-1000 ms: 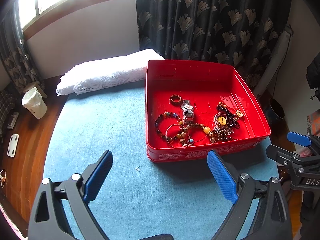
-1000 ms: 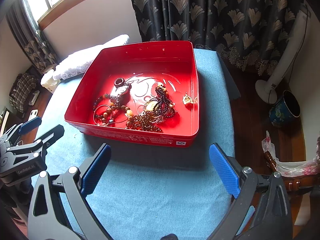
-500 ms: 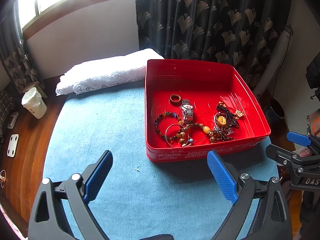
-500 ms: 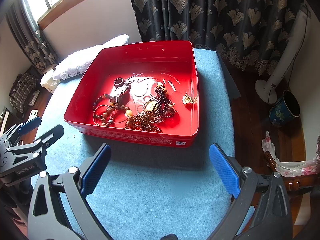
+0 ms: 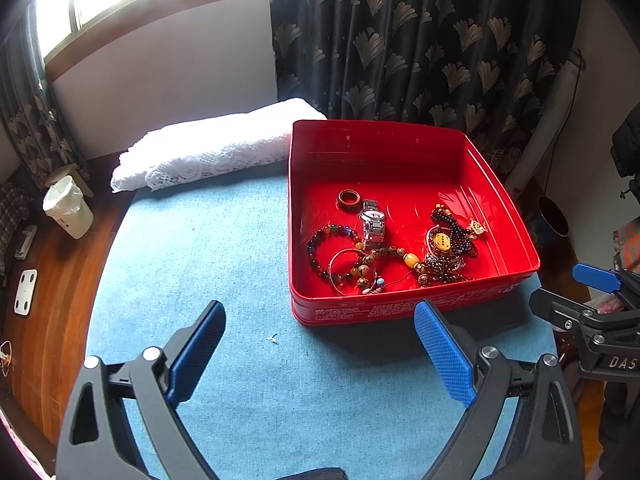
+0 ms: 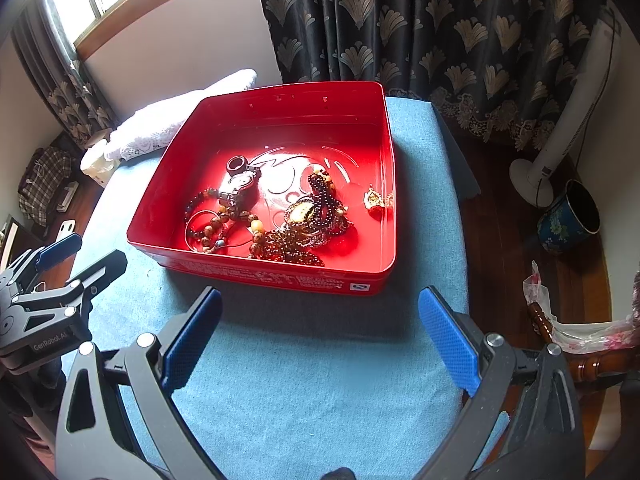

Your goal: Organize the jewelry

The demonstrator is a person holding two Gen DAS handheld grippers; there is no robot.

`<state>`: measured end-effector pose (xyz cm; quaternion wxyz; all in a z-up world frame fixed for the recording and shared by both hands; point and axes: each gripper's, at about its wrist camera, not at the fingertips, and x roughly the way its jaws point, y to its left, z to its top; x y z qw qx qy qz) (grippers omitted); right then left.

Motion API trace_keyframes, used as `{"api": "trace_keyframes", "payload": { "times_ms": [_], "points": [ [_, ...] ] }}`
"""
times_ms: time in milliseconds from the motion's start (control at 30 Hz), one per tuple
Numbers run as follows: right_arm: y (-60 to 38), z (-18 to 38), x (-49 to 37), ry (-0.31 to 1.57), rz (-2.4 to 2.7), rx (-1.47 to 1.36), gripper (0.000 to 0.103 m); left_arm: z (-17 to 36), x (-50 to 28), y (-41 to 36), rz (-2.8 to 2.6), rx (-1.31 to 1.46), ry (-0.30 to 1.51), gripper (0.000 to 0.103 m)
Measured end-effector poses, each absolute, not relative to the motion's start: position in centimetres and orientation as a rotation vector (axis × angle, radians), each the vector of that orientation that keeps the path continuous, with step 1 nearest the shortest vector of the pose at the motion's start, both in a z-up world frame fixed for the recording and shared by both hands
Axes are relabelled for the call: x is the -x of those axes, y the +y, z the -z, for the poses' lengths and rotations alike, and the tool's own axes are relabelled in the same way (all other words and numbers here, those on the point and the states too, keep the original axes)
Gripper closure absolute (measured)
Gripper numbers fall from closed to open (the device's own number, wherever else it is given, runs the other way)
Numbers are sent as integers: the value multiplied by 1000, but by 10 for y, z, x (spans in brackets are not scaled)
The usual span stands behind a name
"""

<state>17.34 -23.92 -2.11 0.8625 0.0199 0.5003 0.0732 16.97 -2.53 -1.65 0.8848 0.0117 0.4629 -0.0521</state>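
Note:
A red tin box stands on the blue cloth of the table. Inside lie a silver watch, a brown ring, a dark bead bracelet, amber beads, dark bead strands and a small gold piece. My left gripper is open and empty, in front of the box's near left corner. My right gripper is open and empty, in front of the box's near wall. Each shows at the edge of the other's view.
A folded white lace cloth lies at the table's far left. A white bin stands on the wood floor at left. A fan stand and a blue pot stand on the floor at right. A dark curtain hangs behind.

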Motion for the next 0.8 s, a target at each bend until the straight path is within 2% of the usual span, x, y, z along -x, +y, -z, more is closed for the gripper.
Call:
{"api": "trace_keyframes", "payload": {
  "times_ms": [800],
  "points": [
    [-239,20,-174,1047,-154,-38,7,14,-168,-26,108,-22,961,10]
  ]
}}
